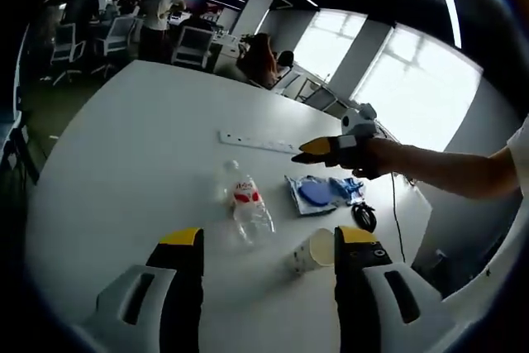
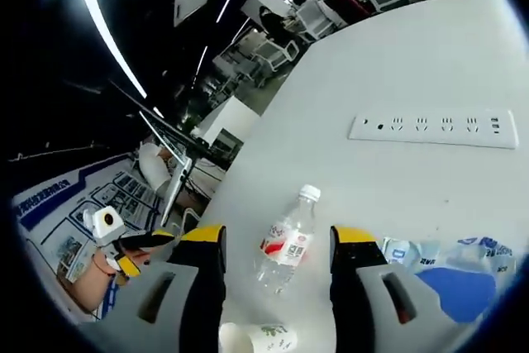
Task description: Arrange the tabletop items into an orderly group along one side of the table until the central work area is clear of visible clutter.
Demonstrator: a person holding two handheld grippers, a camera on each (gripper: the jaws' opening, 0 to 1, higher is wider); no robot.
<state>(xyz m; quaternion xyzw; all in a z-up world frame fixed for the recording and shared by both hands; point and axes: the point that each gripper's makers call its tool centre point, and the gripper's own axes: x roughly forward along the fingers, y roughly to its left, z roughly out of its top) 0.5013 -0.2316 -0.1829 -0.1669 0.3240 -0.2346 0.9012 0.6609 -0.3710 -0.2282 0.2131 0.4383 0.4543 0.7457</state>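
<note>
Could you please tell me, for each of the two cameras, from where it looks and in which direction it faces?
Left gripper view: rides on the left gripper, held over the near edge of the white table, facing across it toward bright windows; the right gripper and the person's forearm enter from the right.
Right gripper view: rides on the right gripper, looking down the table toward the office desks; the left gripper shows at lower left.
Both share the lying bottle, tipped paper cup, power strip and blue packet.

The white round table (image 1: 124,146) lies bare on its far side. A clear plastic bottle with a red label (image 1: 246,204), a tipped white paper cup (image 1: 312,250), a blue plastic packet (image 1: 318,193) and a white power strip (image 1: 258,143) crowd the near middle.
</note>
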